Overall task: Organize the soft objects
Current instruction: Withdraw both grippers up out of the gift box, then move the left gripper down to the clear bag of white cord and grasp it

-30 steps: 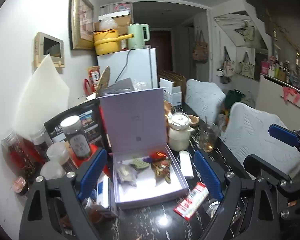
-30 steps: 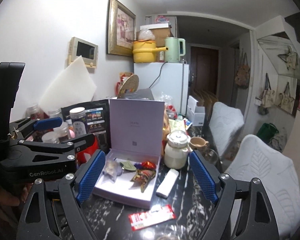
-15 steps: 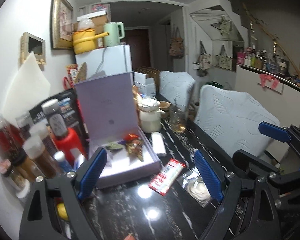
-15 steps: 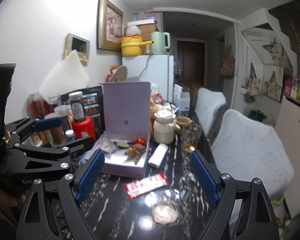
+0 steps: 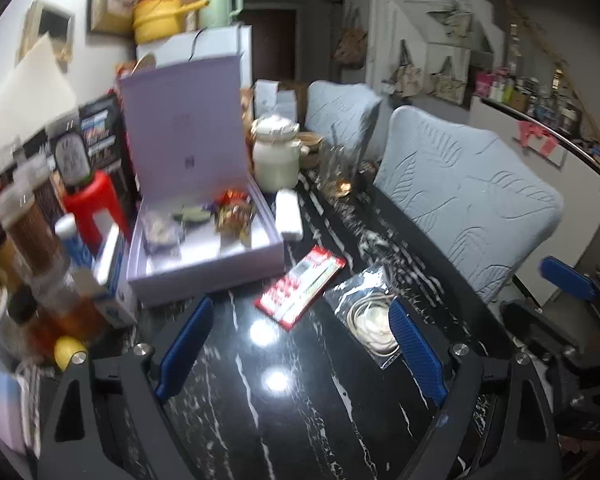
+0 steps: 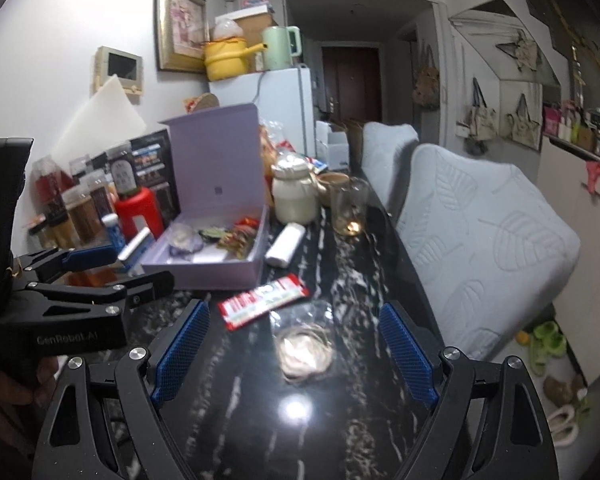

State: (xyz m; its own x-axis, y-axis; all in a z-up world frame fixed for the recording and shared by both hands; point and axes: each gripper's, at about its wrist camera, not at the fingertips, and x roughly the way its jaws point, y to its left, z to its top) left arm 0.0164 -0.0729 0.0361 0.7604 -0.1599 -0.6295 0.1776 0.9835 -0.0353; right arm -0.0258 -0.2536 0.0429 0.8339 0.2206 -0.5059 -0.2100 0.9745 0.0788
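Left wrist: left gripper (image 5: 300, 344) spread wide, empty, above black marble table (image 5: 292, 420). Red snack packet (image 5: 300, 286) and clear bag of coiled cord (image 5: 370, 316) just ahead, beside open lilac box (image 5: 204, 256).

Right wrist: right gripper (image 6: 292, 352) gaping, empty, clear bag (image 6: 304, 344) between fingers, untouched; packet (image 6: 262, 300) nearby.

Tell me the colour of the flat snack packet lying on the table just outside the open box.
Red with white print. The snack packet shows best in the right wrist view.
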